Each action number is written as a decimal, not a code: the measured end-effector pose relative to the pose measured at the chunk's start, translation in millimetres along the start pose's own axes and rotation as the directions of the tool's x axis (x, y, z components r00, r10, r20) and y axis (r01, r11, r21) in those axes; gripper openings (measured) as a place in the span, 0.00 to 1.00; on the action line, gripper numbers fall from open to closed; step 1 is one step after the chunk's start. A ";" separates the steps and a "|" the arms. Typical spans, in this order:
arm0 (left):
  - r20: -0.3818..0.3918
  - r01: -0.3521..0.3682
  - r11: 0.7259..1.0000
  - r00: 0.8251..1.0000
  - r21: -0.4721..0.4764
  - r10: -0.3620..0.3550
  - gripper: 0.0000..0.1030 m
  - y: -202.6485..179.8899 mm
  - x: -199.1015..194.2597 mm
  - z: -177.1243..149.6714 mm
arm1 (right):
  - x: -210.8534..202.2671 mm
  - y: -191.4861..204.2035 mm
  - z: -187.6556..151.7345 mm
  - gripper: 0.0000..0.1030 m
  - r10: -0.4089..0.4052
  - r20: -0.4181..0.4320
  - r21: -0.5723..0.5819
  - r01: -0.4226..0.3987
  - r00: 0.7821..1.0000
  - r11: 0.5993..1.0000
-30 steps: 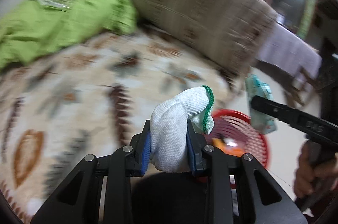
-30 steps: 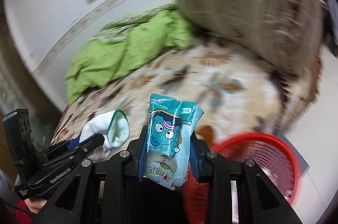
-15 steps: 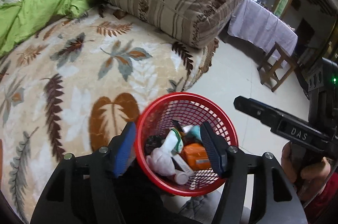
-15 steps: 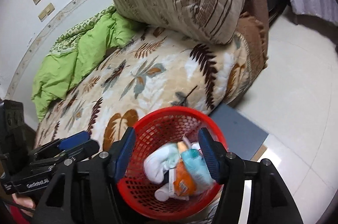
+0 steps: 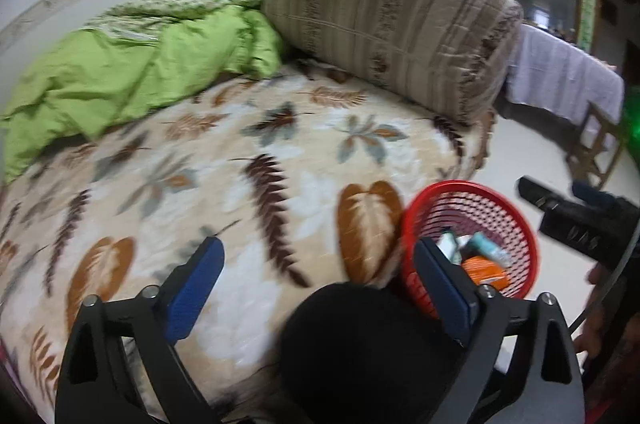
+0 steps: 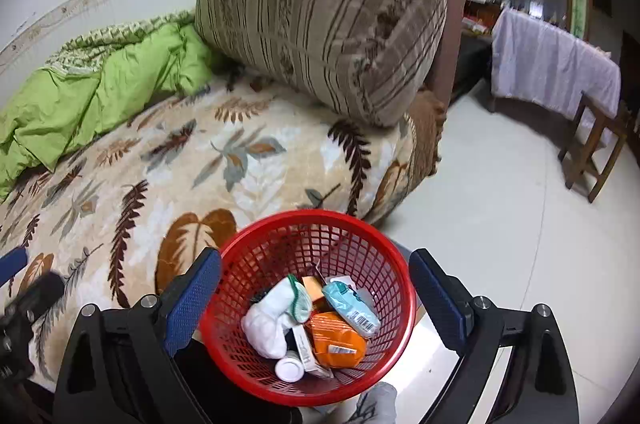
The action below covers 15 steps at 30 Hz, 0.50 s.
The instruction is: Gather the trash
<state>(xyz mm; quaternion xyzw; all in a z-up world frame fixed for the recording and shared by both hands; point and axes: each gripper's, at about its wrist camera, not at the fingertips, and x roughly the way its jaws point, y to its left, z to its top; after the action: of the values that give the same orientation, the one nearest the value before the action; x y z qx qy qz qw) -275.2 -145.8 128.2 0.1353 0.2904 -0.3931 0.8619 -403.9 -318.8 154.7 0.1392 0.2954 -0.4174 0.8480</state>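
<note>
A red mesh basket stands on the floor against the bed's edge. In it lie a white glove with a green cuff, a teal snack packet, an orange packet and a small white bottle. My right gripper hangs over the basket, its jaws wide and still opening, with nothing held between them. My left gripper is over the leaf-patterned blanket, left of the basket. Its jaws are opening too and hold nothing.
A big striped pillow and a green quilt lie at the back of the bed. To the right are pale floor tiles, a cloth-covered table and a wooden stool. A dark rounded shape sits under my left gripper.
The left gripper let go of the white glove and the right one the teal packet; both now lie in the basket. Both jaws opened wide. The left gripper swung left off the basket.
</note>
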 end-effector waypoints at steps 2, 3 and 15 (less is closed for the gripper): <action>0.014 -0.045 0.999 0.999 0.011 0.045 0.95 3.9 -6.4 -5.5 | -8.2 4.5 -2.8 0.93 -0.016 0.012 0.011 0.016 1.000 1.000; 0.018 -0.063 0.998 0.998 0.015 0.062 0.96 5.8 -8.8 -6.9 | -11.2 6.2 -4.3 0.93 -0.010 0.009 0.012 0.010 1.000 1.000; 0.026 -0.169 0.985 0.985 -0.024 0.170 1.00 22.8 -12.6 -12.0 | -22.4 27.3 -14.4 0.93 -0.031 -0.002 -0.076 0.031 1.000 0.997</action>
<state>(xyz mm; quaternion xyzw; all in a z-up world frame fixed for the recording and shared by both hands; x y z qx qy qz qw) -269.2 -117.8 126.4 0.1446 0.2699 -0.3171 0.8976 -398.5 -281.1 156.9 0.1027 0.3145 -0.4186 0.8458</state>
